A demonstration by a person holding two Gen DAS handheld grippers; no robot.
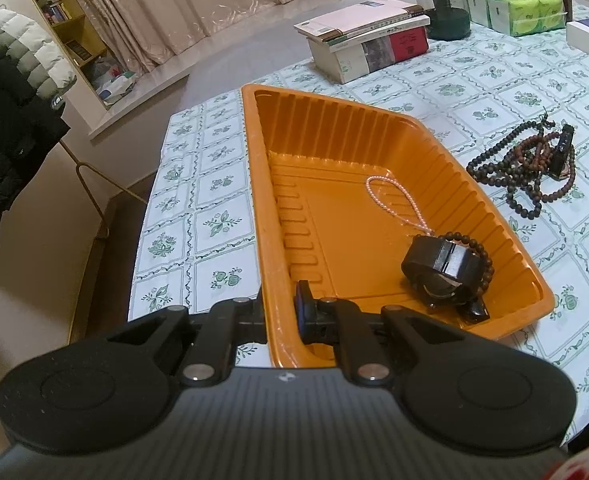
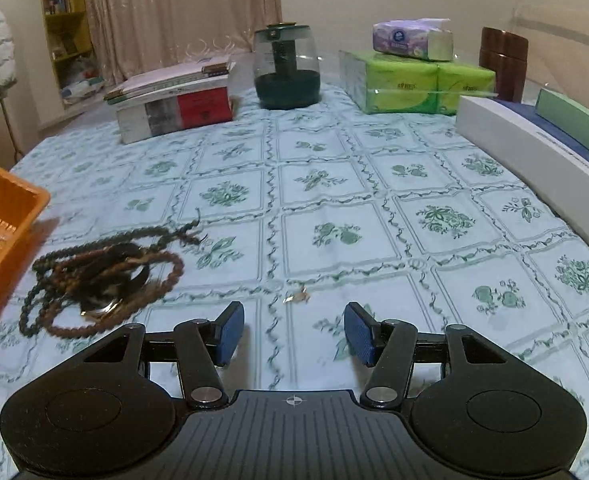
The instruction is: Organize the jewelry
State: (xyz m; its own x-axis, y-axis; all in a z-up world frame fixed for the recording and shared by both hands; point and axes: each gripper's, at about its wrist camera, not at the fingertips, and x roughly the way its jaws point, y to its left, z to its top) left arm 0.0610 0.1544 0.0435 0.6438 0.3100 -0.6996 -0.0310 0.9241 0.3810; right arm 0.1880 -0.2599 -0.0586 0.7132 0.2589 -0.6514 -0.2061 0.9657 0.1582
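My left gripper (image 1: 280, 312) is shut on the near left wall of the orange tray (image 1: 254, 184), one finger inside and one outside. In the tray lie a pink bead strand (image 1: 390, 200), a black watch (image 1: 440, 270) and a dark bead bracelet (image 1: 480, 258). A tangle of dark and brown bead necklaces (image 1: 530, 164) with a watch in it lies on the tablecloth right of the tray; it shows blurred in the right wrist view (image 2: 102, 276). My right gripper (image 2: 294, 332) is open and empty just above the cloth. A small gold piece (image 2: 298, 298) lies just ahead of it.
The tray's corner (image 2: 10, 208) shows at the left of the right wrist view. At the back stand stacked books (image 2: 174, 100), a dark green glass jar (image 2: 286, 68), tissue packs (image 2: 414, 80) and a brown canister (image 2: 502, 64). A white box (image 2: 534, 156) lies at right.
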